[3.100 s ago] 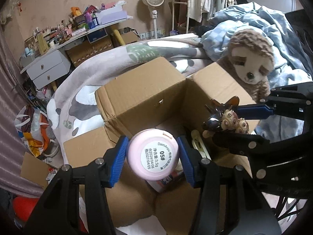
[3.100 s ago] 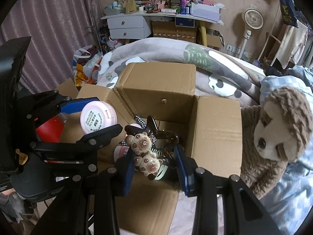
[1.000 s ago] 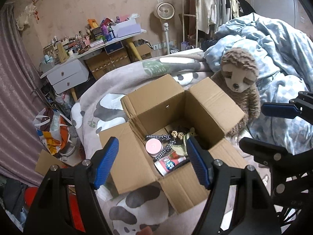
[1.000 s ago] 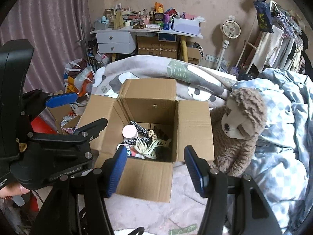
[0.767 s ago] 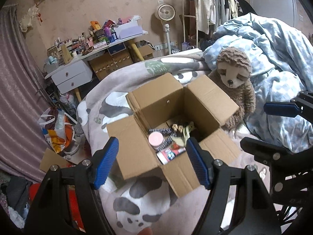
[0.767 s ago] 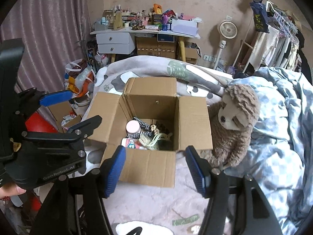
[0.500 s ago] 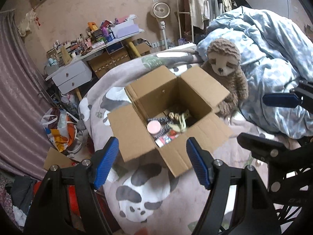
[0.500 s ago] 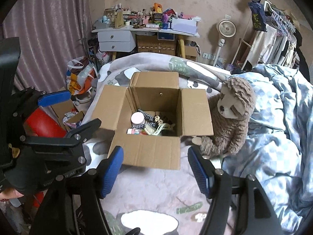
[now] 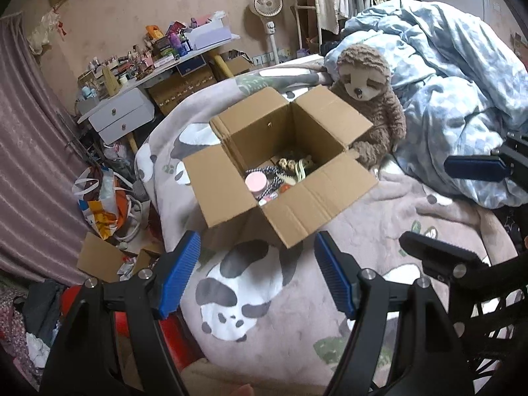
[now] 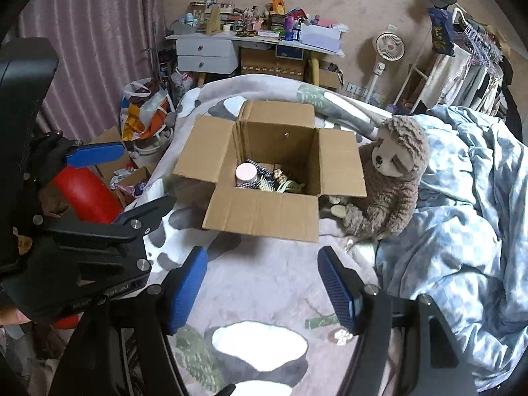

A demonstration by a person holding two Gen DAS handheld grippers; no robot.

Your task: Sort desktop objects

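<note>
Both claws empty, held back from the cardboard box (image 10: pixel 264 213).
Left claw (image 9: pixel 257 279) and right claw (image 10: pixel 262 292) stood spread apart; pink jar (image 10: pixel 246 171) lay inside the box on the bed (image 10: pixel 274 283), beside sloth plush (image 10: pixel 392 178).

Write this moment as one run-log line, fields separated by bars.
left gripper open, empty | right gripper open, empty | pink jar in cardboard box | plush sloth beside box

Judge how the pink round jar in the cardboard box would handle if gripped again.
The pink jar looks rigid and smooth-sided, so probably slippery. Being round, it may roll if laid sideways. It looks small, likely light, lying among clutter in the cardboard box.
</note>
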